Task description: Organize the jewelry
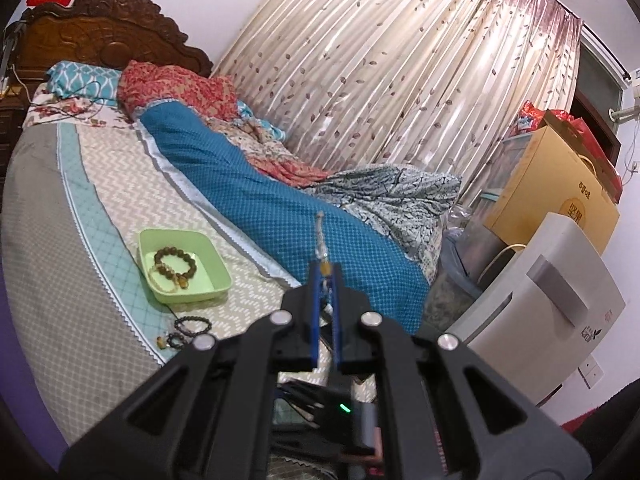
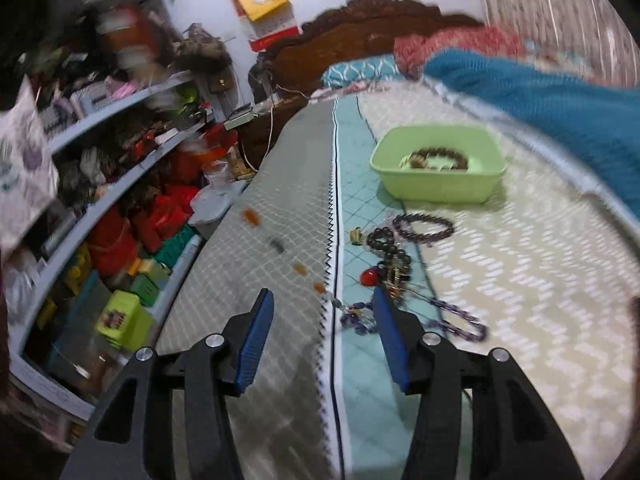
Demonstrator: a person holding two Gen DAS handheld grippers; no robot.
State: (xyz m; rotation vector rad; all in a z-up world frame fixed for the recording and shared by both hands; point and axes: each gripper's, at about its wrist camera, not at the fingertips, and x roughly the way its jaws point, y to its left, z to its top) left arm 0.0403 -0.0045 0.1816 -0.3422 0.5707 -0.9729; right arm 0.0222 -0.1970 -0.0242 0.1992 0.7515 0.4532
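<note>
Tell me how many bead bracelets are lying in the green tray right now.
2. In the green tray, a dark brown bracelet lies around the middle, and a paler bracelet overlaps it on the near left. Smaller pieces may be hidden beneath them.

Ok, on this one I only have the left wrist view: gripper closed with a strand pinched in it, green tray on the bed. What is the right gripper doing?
Observer: The right gripper is open and empty, over the bed.
Operator: Any jewelry lying near it?
Observer: Yes, a purple bead necklace lies by its right finger.
Operator: Anything else my view misses?
Observer: Orange beads lie spaced in a line across the grey quilted cover; the picture is blurred there.
</note>
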